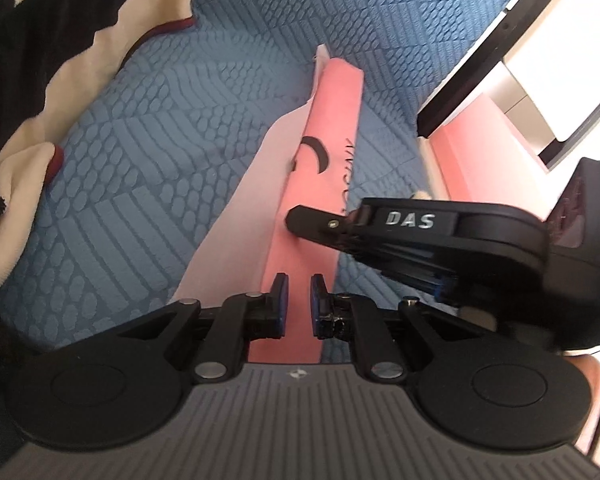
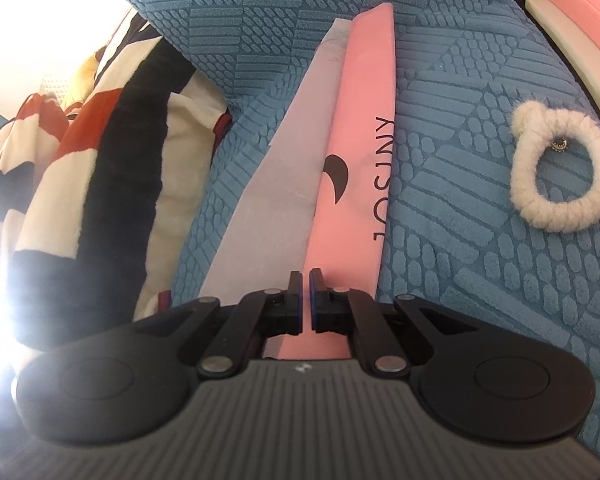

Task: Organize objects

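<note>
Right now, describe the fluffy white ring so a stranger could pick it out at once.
Start from the blue textured bedspread that covers the scene. To the right of the long pink bag printed JOSINY lies the white furry hair tie, alone on the fabric. It is the only ring here, with a small knot and a metal charm.
</note>
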A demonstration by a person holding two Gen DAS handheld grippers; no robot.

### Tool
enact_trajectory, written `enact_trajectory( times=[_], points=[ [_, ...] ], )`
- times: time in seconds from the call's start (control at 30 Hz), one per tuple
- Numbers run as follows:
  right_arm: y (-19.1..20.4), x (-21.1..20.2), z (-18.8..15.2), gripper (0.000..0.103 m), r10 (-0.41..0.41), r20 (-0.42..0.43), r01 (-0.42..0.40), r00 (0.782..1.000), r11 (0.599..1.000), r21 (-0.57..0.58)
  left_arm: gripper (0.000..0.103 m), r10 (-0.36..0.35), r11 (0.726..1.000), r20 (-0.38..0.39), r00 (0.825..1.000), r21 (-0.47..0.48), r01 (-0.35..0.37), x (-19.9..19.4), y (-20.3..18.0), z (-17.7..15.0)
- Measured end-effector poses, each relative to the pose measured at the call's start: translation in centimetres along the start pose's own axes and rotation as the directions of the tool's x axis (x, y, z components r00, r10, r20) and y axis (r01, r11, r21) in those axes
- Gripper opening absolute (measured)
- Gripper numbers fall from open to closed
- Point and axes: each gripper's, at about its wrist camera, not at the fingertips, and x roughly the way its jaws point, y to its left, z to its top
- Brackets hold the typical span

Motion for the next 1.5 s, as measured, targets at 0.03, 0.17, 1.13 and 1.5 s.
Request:
enact_trajectory(
  times=[0.03, 0.17, 1.13, 1.5],
  points=[
    [0.0, -0.1, 0.0, 0.007, -0.004, 0.006, 0.004, 1.000, 1.000, -0.003, 0.012, 0.001, 1.000, -0.005, 1.000, 0.004, -0.001, 0.2, 0.1, 0.0],
    [0.0, -0.7, 0.2, 0.011, -0.022, 0.034, 0.022, 0.999, 1.000, 0.007, 0.012, 0.017, 1.000, -0.010, 1.000, 0.023, -0.017, 0.4, -0.2, -0.3],
    [-1.3, -1.2, 0.5, 0.007, 0.012, 0.056, -0.019, 0.998, 0.991, 0.135, 0.012, 0.044, 0.999, 0.005, 0.999, -0.012, -0.043, 0.0, 0.4, 0.2],
    [-1.2, -2.8, 0.7, 0.006, -0.034, 0.075, 0.029, 0.997, 0.998, 0.062, 0.016, -0.081, 0.995, -0.003, 0.997, 0.055, 0.081, -0.5, -0.9, 0.4]
  ],
)
